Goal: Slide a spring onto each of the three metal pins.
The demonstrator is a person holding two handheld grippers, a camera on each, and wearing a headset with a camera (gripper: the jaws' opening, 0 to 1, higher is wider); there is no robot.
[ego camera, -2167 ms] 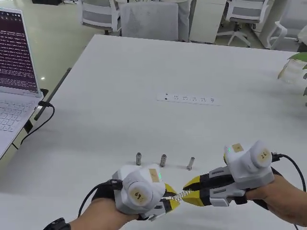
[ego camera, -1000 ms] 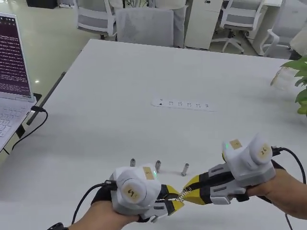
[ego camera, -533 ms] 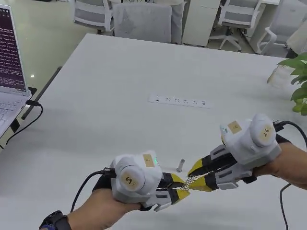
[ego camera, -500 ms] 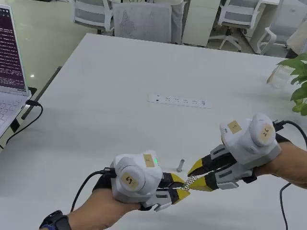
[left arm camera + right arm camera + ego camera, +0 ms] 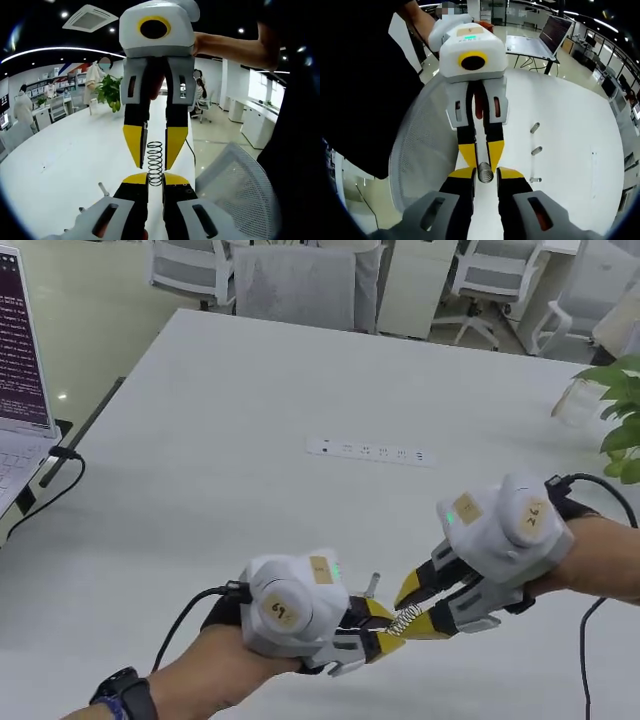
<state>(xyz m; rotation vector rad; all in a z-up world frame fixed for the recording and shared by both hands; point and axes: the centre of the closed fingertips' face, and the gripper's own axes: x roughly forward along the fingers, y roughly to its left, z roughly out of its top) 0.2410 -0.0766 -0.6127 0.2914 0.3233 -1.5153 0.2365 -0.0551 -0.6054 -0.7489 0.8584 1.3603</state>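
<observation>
A small metal spring (image 5: pixel 403 620) is held in the air between my two grippers. My left gripper (image 5: pixel 378 633) is shut on its near end, as the left gripper view shows with the spring (image 5: pixel 155 163) rising from its jaws. My right gripper (image 5: pixel 414 606) faces it, open, with a jaw on either side of the spring's (image 5: pixel 485 173) other end. One metal pin (image 5: pixel 372 585) stands on the white table just behind the left gripper. The right gripper view shows three pins (image 5: pixel 536 150) in a row on the table.
A white power strip (image 5: pixel 365 451) lies mid-table. An open laptop (image 5: pixel 15 360) sits at the left edge with a black cable (image 5: pixel 60 468). A potted plant (image 5: pixel 618 405) stands at the right edge, and office chairs stand beyond the far edge.
Both grippers stay joined at the spring. The right gripper has shifted a little to the left. The left gripper now hides two of the pins in the head view.
</observation>
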